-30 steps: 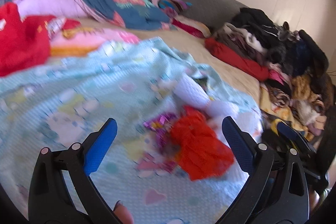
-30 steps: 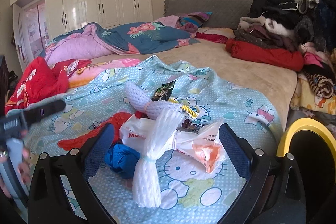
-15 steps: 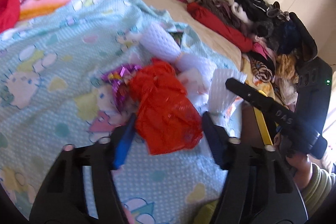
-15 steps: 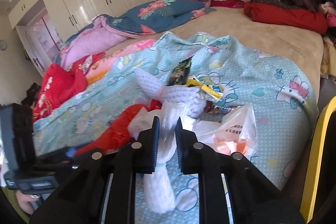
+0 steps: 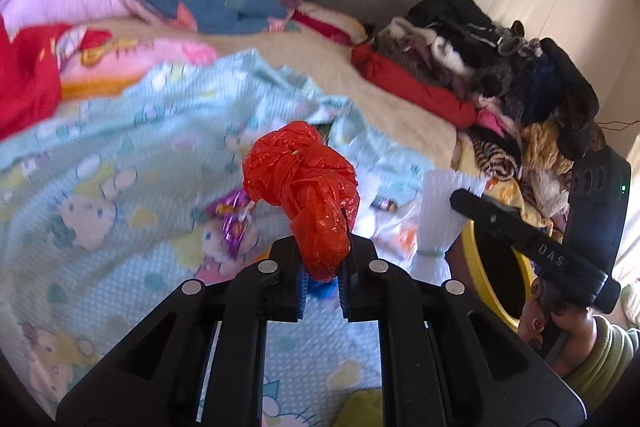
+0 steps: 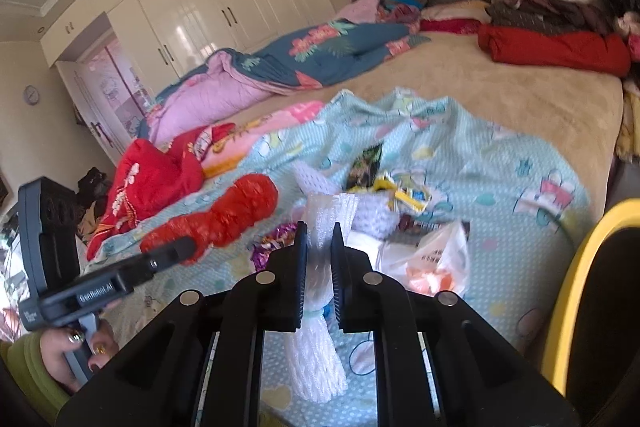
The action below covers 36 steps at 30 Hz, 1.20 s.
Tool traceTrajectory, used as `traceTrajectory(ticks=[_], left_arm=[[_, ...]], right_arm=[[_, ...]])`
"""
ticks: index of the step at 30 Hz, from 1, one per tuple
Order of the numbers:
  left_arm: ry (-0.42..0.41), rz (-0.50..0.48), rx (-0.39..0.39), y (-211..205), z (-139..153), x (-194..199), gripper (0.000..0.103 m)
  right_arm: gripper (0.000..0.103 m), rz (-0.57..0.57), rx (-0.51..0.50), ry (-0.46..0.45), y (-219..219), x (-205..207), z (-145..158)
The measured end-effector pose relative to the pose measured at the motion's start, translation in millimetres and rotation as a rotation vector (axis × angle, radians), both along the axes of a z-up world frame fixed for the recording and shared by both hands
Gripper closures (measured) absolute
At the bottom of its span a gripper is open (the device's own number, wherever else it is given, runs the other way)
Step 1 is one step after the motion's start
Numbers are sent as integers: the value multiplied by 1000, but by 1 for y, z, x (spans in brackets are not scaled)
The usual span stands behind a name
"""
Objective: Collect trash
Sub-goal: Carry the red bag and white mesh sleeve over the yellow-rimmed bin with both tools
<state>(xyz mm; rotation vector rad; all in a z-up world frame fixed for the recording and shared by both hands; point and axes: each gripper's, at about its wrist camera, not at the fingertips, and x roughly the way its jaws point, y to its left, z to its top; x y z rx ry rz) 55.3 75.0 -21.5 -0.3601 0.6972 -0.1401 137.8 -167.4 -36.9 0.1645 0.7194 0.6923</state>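
With both pickups made, carrying step in hand: left gripper (image 5: pixel 322 269) clenched on red plastic bag (image 5: pixel 308 199), right gripper (image 6: pixel 319 255) clenched on white foam net (image 6: pixel 320 355), both raised above bed (image 6: pixel 520 99). Next, probably: swing toward yellow-rimmed bin (image 6: pixel 576 291), release inside.

Left tool (image 5: pixel 322 269) and right tool (image 6: pixel 319 259) both clamped, each raised.
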Motion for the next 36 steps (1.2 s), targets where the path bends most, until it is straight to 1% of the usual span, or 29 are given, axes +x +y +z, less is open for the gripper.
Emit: traceTrajectory(ticks=[4,8,14,21,23,31,36], left_arm=[[-35,19,-16,-10,18,2,96],[-52,5,7,-26,30,4,96],[-72,-18,12,-47,42,11,96],[-102,-104,24,-84,55,26,96],[-114,-142,24,-98,58,30,96],[-113,-261,17,-142,57,45,96],[-110,-338,20,-172,55,51,96]], right_arm=[[92,3,19,-12,-13,2,15],[92,-4,21,-24,-29,5,28],[92,-63,30,-52,-65,9,44],[92,-158,49,-65,-113,13,52],[92,-189,53,-67,-125,13,53],[92,-325,51,-71,-174,1,51],[92,-386,43,-65,-201,-5,47]])
